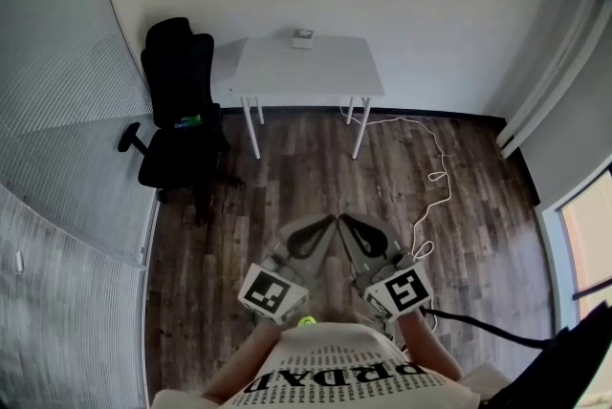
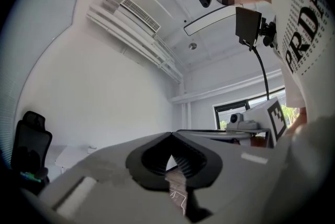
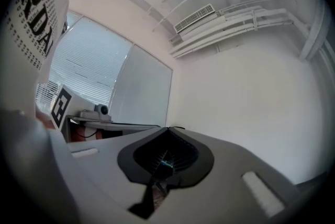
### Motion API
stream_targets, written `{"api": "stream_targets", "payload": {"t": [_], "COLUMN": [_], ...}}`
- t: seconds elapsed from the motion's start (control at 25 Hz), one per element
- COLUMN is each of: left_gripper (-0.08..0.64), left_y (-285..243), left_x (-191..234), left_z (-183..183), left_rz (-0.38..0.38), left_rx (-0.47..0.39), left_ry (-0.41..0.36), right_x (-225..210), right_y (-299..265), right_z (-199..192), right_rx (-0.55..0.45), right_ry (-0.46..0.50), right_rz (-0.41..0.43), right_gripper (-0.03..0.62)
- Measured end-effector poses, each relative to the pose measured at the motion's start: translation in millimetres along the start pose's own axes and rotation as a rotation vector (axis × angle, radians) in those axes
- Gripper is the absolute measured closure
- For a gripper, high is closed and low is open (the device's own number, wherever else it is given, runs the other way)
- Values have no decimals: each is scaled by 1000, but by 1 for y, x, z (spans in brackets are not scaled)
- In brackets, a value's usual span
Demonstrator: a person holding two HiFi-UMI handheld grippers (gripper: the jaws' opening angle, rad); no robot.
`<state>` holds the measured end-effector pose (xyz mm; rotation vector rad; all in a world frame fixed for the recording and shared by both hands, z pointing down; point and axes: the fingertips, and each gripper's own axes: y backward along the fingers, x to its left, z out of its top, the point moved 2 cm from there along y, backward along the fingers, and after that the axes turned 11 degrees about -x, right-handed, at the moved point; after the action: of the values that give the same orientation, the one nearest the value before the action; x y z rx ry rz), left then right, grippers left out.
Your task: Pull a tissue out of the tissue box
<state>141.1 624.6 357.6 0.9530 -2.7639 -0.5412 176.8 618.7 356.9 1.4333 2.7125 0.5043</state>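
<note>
I have both grippers low, close to the person's shirt (image 1: pixel 335 378). Left gripper (image 1: pixel 328 222) has its jaws closed tip to tip and empty, and right gripper (image 1: pixel 346 222) is the same. The tissue box (image 1: pixel 302 38) sits at the back edge of the white table (image 1: pixel 306 73), well apart from both. A black office chair (image 1: pixel 177 111) stands left of the table.

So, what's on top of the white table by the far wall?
Only one small pale box sits on the white table, at its back edge. Too small to tell whether anything sticks out of it.
</note>
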Motion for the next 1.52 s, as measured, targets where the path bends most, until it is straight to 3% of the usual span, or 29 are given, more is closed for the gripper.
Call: {"api": "stream_targets", "payload": {"t": [0.44,0.68,1.24,1.52], "left_gripper": [569,568,568,568], "left_y": [9,-1,-110,-158], "left_x": [9,26,84,104], "left_z": [-10,-24,-65,-93], "left_rz": [-1,31,77,105], "left_rx": [-3,11,96,130], "left_ry": [47,14,-13,-23], "right_x": [5,-9,-131,-186], "right_y": [-4,-19,-63,-77], "right_z": [-14,-27,-61,-78], "right_rx": [29,6,28,50], "right_ry": [-13,-40,-125,-143], "right_rz": [-11,14,56,121], "right_gripper": [584,584,566,566]}}
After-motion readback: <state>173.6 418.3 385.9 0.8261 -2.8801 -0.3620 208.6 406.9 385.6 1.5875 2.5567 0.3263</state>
